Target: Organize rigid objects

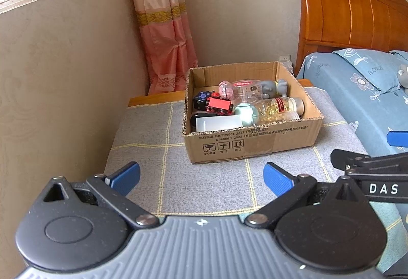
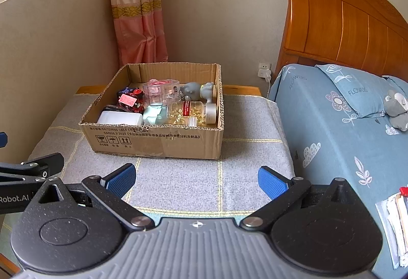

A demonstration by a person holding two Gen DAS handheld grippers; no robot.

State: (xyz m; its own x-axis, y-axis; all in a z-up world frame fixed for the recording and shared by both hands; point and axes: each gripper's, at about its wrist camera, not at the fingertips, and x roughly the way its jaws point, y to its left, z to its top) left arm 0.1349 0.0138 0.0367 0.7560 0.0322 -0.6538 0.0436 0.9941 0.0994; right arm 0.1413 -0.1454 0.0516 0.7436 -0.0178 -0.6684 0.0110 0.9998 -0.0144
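Observation:
A cardboard box (image 1: pixel 255 143) (image 2: pixel 158 142) stands on a low table with a grey checked cloth (image 1: pixel 204 187) (image 2: pixel 183 182). In it lie a red toy train (image 1: pixel 219 105) (image 2: pixel 130 101), a black die (image 1: pixel 201 97), a white box (image 1: pixel 219 123) (image 2: pixel 119 118), a clear bottle with gold flakes (image 1: pixel 280 105) (image 2: pixel 193 110), a clear pink-lidded container (image 1: pixel 242 87) (image 2: pixel 160 90) and a grey figurine (image 1: pixel 274 86) (image 2: pixel 196 90). My left gripper (image 1: pixel 201 178) is open and empty, in front of the box. My right gripper (image 2: pixel 196 179) is open and empty, also short of the box.
A bed with blue floral bedding (image 2: pixel 344 131) and a wooden headboard (image 2: pixel 344 23) lies right of the table. A pink curtain (image 1: pixel 163 23) hangs behind. A wall socket with a plug (image 2: pixel 265 72) is by the bed. Papers (image 2: pixel 395 222) lie at the right edge.

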